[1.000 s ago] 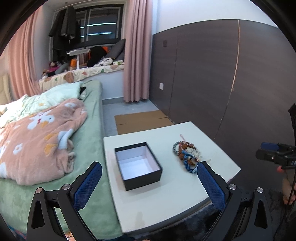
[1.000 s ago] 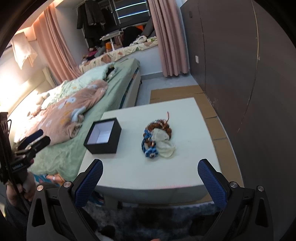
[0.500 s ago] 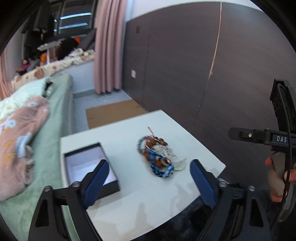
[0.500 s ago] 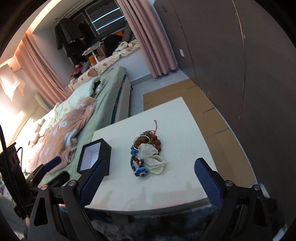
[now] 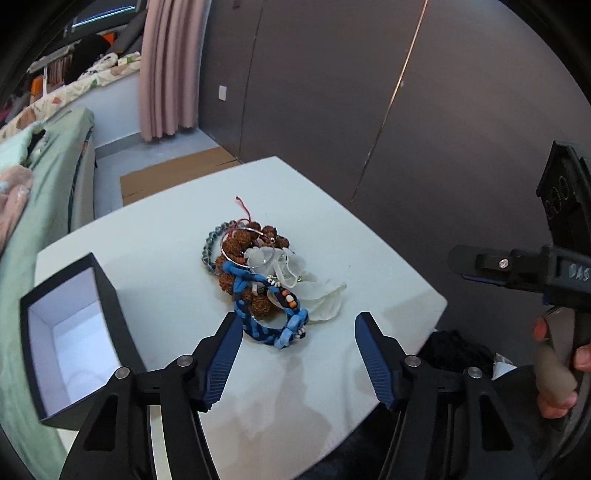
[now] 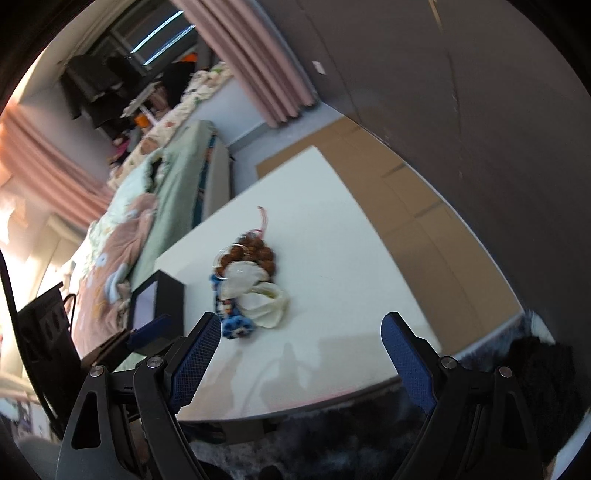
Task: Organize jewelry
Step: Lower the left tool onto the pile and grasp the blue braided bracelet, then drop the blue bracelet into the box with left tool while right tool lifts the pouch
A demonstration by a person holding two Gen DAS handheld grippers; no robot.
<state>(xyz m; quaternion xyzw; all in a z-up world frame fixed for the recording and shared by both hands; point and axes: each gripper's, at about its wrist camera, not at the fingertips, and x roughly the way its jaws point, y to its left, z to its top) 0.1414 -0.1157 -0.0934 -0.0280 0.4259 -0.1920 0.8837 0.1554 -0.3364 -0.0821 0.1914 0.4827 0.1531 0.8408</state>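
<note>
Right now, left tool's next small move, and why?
Probably ease the left tool forward and down onto the blue bracelet: it is open and empty, the bracelet lies nearest at the pile's front edge, and the box beside it sits open.

This is a bedroom in a home. A bed [image 5: 48, 177] with a green sheet and a pink patterned blanket [image 6: 110, 254] runs along one side, and pink curtains [image 5: 168, 66] hang to the floor beside a window [image 6: 155, 35]. Dark clothes [image 6: 92, 92] hang near that window, above a cushioned ledge strewn with pillows. Dark wardrobe panels [image 5: 369, 92] line the opposite wall, and a low white counter [image 5: 155, 258] stands beside the bed.
</note>
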